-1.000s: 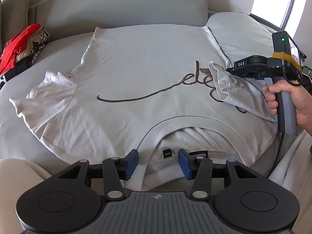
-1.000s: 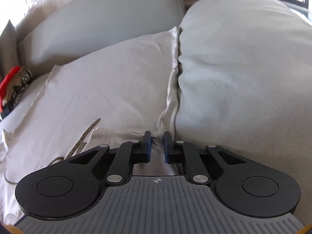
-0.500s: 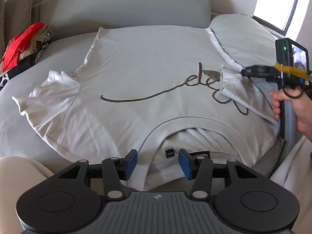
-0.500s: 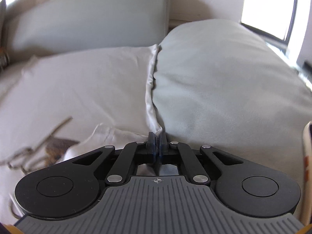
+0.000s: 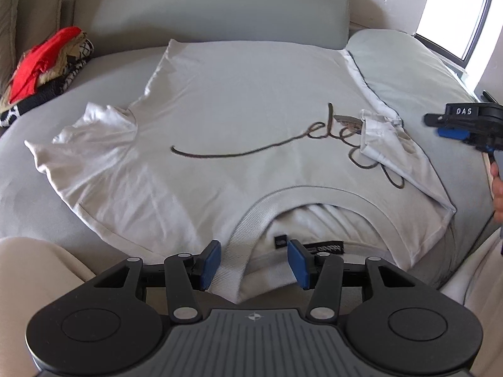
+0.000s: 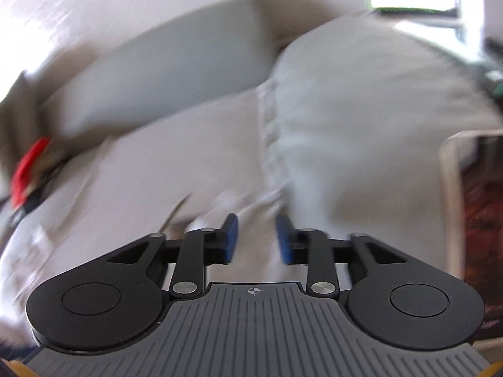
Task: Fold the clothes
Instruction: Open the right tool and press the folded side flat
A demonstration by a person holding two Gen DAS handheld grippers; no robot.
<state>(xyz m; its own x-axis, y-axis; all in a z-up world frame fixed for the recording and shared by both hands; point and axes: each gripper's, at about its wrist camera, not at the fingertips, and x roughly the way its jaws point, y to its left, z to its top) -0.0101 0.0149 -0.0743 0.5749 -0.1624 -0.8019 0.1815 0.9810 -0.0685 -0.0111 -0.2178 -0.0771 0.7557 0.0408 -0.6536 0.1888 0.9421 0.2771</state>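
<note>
The left tongs [image 5: 253, 259] sit at 6 o'clock of the left wrist view, level, both blue pads [image 5: 210, 260] spread wide apart with nothing pinched between them. The black linkage arms behind them angle outward evenly.

The right tongs [image 5: 448, 129] show in the same view at 3 o'clock, seen side-on and pointing toward 9 o'clock, with a blue pad visible at the tip. The person's right hand [image 5: 496, 185] grips the handle below, at about 4 o'clock, mostly cut off by the frame edge.

In the right wrist view, which is motion-blurred, the right tongs [image 6: 256, 238] sit at 6 o'clock with their blue pads [image 6: 231, 235] parted and the gap between them free.
</note>
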